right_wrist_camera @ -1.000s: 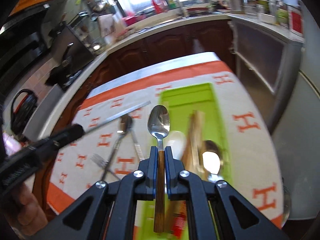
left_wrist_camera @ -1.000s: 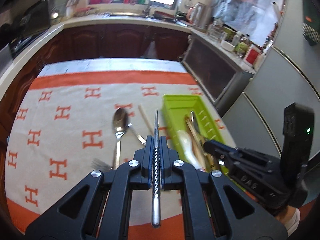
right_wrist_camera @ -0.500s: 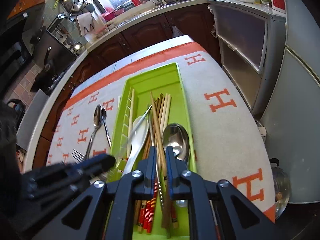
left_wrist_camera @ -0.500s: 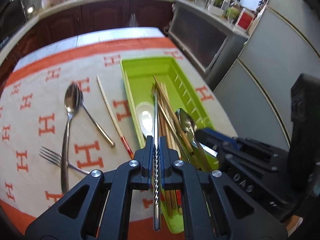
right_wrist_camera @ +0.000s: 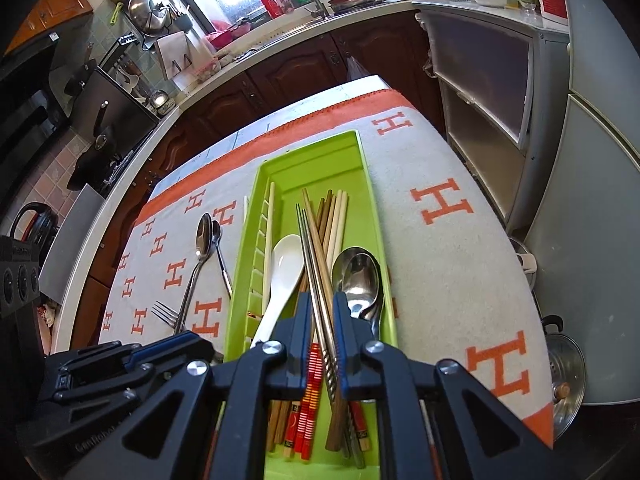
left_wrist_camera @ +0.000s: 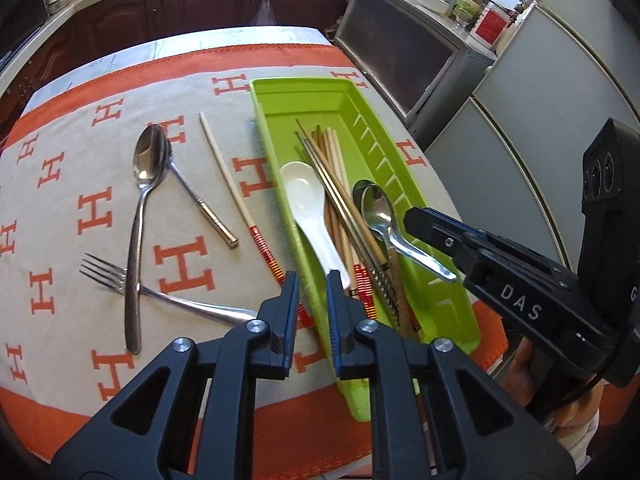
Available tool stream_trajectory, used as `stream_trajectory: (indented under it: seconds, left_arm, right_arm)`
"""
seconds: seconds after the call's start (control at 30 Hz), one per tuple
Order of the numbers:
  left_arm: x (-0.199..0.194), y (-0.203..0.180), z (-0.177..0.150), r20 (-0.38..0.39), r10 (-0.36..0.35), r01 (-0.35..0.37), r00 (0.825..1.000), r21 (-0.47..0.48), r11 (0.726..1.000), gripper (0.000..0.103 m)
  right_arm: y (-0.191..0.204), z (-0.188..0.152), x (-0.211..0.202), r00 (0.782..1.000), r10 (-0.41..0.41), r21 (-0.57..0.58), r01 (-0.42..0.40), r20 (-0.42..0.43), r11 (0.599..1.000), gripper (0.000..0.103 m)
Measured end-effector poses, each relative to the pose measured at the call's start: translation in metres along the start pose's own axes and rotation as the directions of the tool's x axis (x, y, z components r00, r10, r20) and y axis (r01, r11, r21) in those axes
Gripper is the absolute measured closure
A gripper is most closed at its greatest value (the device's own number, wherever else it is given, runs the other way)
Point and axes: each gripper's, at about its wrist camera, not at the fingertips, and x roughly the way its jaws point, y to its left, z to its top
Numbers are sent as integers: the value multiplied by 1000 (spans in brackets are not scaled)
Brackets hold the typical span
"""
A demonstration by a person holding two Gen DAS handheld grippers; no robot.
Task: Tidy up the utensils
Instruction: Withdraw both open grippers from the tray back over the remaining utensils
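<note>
left gripper [left_wrist_camera: 312, 276]: jaws just opening, narrow gap, nothing held, angled down over green tray's [left_wrist_camera: 384, 152] near-left rim | right gripper [right_wrist_camera: 322, 300]: narrowly parted, empty (metal chopsticks [right_wrist_camera: 316, 280] lie beneath, in tray) | large spoon [left_wrist_camera: 140, 216], fork [left_wrist_camera: 160, 292] left on cloth

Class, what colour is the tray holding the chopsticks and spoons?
The tray is bright lime green, clearest in the left wrist view.
</note>
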Motion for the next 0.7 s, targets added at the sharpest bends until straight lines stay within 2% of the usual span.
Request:
stream_trajectory:
  seconds: [0.27, 0.7]
  left_arm:
    - [-16, 29, -10, 4, 47, -47, 999, -36, 998, 92]
    - [-55, 117, -35, 41, 157, -145, 987, -203, 968, 92]
  right_arm:
    - [10, -7, -4, 1000, 9, -13, -9, -9, 1000, 93]
    - [48, -13, -7, 999, 39, -67, -40, -19, 997, 93]
